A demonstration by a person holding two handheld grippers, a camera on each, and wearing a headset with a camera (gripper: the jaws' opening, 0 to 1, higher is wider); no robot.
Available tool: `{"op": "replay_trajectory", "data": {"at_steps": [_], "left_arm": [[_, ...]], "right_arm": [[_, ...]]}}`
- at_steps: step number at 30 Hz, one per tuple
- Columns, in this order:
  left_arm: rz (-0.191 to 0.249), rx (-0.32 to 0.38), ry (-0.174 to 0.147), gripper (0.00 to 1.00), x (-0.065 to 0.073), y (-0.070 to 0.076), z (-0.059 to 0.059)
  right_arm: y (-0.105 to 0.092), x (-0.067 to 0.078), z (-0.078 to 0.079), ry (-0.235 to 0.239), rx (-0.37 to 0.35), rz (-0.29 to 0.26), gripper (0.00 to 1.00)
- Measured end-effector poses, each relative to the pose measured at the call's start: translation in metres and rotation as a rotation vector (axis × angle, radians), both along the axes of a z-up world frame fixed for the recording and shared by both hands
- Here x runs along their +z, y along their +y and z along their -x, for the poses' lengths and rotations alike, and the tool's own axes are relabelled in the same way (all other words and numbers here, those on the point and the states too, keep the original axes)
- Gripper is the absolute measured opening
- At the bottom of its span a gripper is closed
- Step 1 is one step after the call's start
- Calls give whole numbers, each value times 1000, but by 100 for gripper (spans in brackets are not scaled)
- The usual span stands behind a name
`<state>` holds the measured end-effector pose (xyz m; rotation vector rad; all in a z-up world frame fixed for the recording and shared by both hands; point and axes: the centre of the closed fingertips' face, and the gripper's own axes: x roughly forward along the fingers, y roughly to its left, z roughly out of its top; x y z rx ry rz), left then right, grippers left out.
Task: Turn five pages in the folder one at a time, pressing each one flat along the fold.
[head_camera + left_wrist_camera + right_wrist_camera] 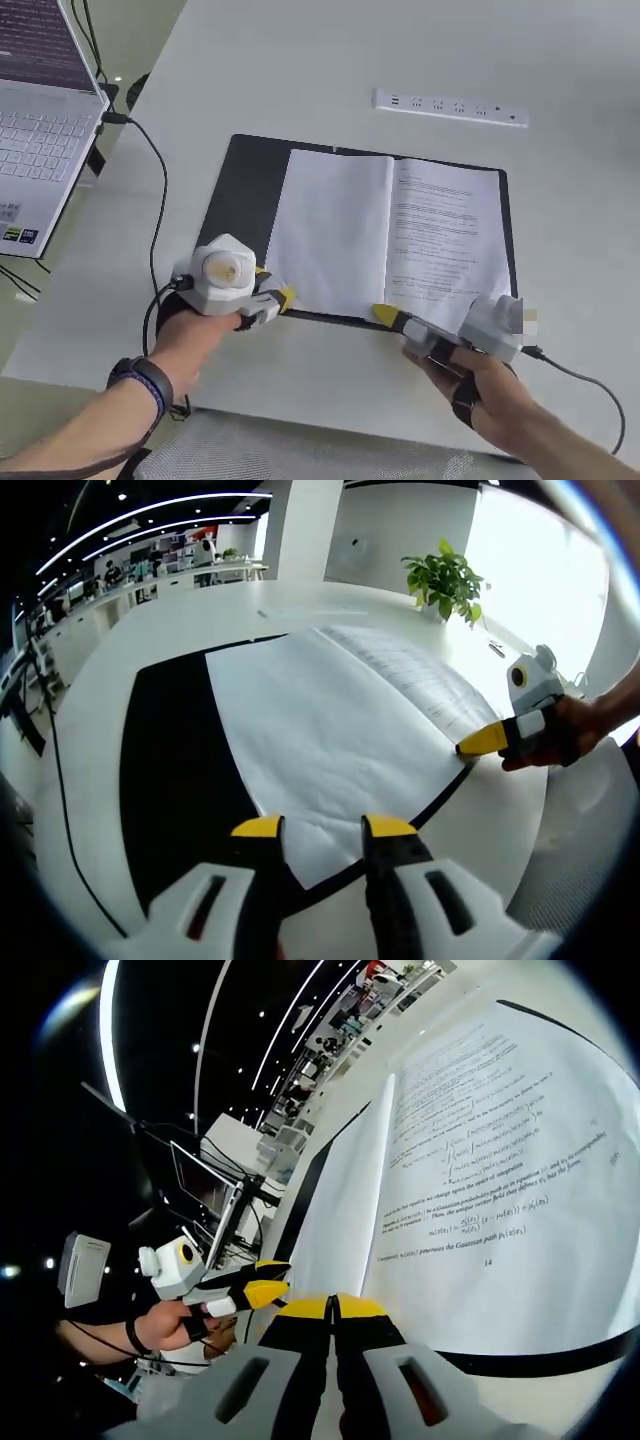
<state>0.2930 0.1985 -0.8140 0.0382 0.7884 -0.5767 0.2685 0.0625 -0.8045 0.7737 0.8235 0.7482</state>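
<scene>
The black folder (pixel 240 195) lies open on the white table. Its left page (pixel 330 230) is blank, and its right page (pixel 445 235) carries printed text. My left gripper (pixel 276 290) is open, its yellow tips at the near left corner of the blank page (pixel 320 720); I see nothing between them (pixel 322 830). My right gripper (pixel 385 315) is shut, its tip at the near end of the fold, by the folder's bottom edge. In the right gripper view the closed tips (pixel 331 1308) point up along the fold between the blank page and the printed page (pixel 490 1190).
An open laptop (pixel 40 130) sits at the far left with a black cable (pixel 160 200) running toward my left hand. A white power strip (pixel 450 106) lies beyond the folder. The table's front edge (pixel 300 425) is close behind both hands.
</scene>
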Motion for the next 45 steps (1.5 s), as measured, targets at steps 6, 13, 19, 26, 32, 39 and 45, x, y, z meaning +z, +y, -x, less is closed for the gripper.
{"op": "replay_trajectory", "data": {"at_steps": [6,13,19,26,32,39,45], "left_arm": [[-4,-6,14,33,1,-3,2],[7,-4,13,37,10,-5,4],[10,2,-18,39,28,-2,1],[7,-4,-52,42,45,-2,1],[-10,-30,-69,45,55,-3,7],[-25,-64,-97,48,70,-6,13],[-43,-100,-123,51,83,-5,21]], "right_arm": [[3,17,2,-25,7,-1,0],[0,30,-3,-70,8,15,3],[-13,32,0,-119,48,104,9],[-37,34,1,-159,66,189,20],[-64,42,1,-208,78,271,25],[-98,61,-6,-295,94,362,32],[-118,81,-7,-364,98,412,37]]}}
